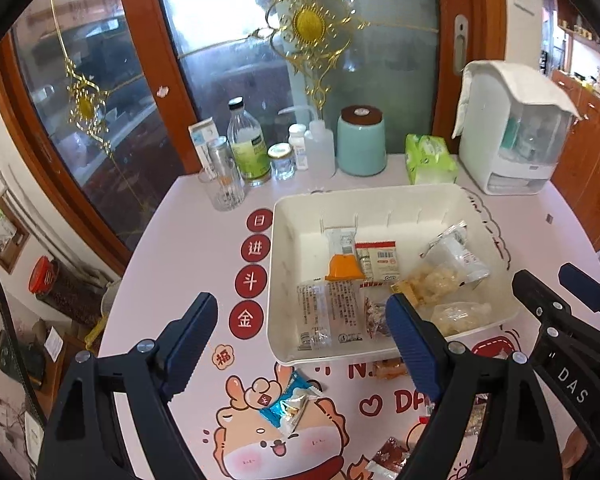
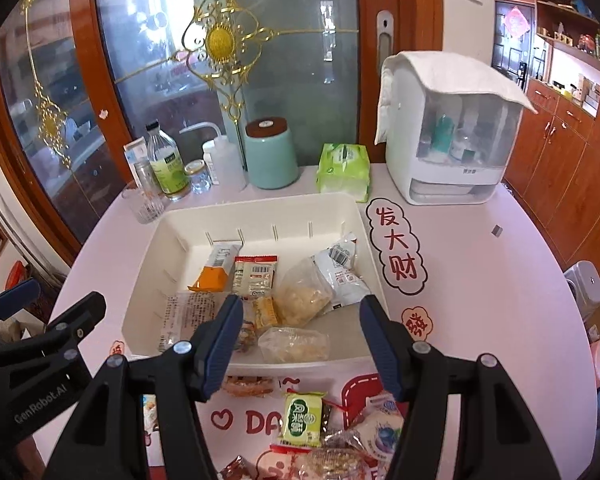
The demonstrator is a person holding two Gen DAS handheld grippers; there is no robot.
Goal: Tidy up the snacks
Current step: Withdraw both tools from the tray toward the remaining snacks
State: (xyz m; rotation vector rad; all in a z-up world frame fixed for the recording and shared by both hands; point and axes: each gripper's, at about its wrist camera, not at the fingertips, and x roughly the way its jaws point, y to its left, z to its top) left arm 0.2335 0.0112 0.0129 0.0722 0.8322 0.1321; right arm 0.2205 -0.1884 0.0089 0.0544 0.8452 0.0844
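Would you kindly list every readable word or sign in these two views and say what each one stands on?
"日 进 斗 金": red circles on the table cover.
"发大财": cloud sign on the cover.
"福": small badge on the cover.
"DAS": right gripper.
"GenRobot.AI": left gripper.
"凤梨酥": green snack packet.
Print on packets in the white tray and on the bottle label: too small.

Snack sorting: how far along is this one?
Partway. Done: several packets already lie in the white bin, including an orange packet. In hand: nothing; left gripper and right gripper are both open and empty. Left: a green packet, a blue packet and others on the table.
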